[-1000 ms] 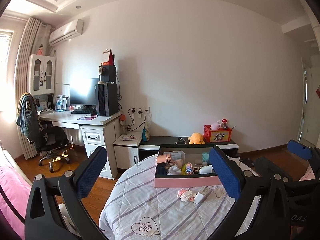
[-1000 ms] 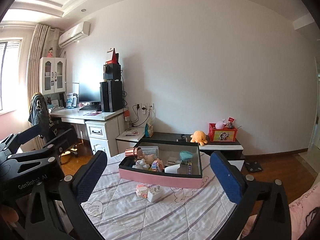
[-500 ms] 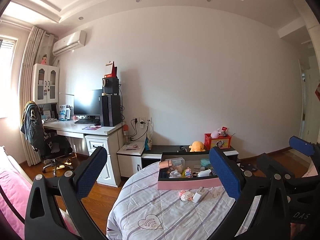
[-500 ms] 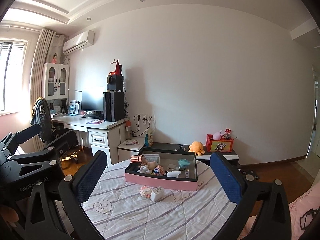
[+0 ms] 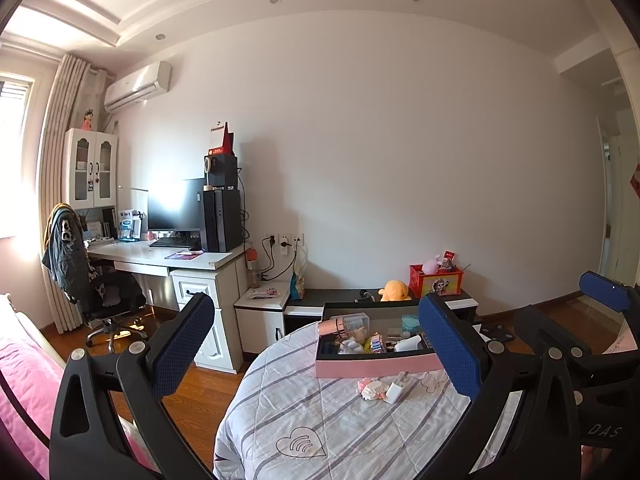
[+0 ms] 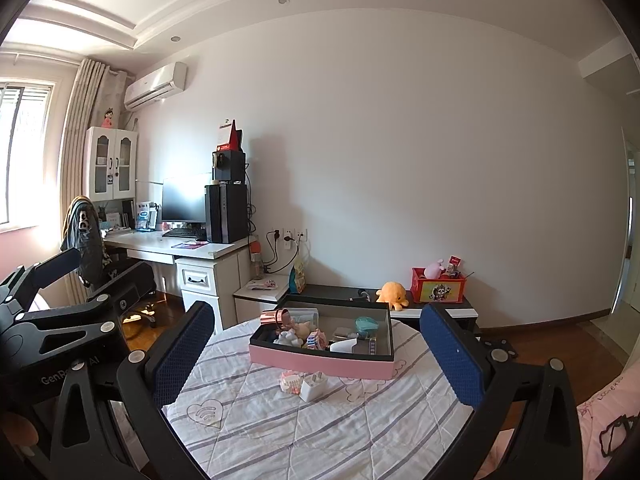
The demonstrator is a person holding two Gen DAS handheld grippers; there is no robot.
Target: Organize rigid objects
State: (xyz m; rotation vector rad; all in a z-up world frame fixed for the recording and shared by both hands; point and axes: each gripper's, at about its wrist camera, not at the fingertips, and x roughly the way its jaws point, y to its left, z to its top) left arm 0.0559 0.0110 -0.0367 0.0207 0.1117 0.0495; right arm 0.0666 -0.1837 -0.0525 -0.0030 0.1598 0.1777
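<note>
Both the left gripper [image 5: 316, 344] and the right gripper [image 6: 316, 346] hang with fingers spread wide and empty. On the quilted bench [image 6: 320, 432], a white charger [image 6: 313, 386] lies touching a small pink toy [image 6: 291, 382], just before the pink box [image 6: 320, 362].

Both grippers are held up side by side, level. Left gripper [image 5: 316, 348] fingers spread wide with nothing between them, right gripper [image 6: 316, 352] same deal, wide and empty.

Pink box [image 6: 320, 364] with black rim, white quilt [image 6: 320, 432] striped grey, white charger [image 6: 312, 387], blue-padded black gripper [image 6: 316, 352]
</note>
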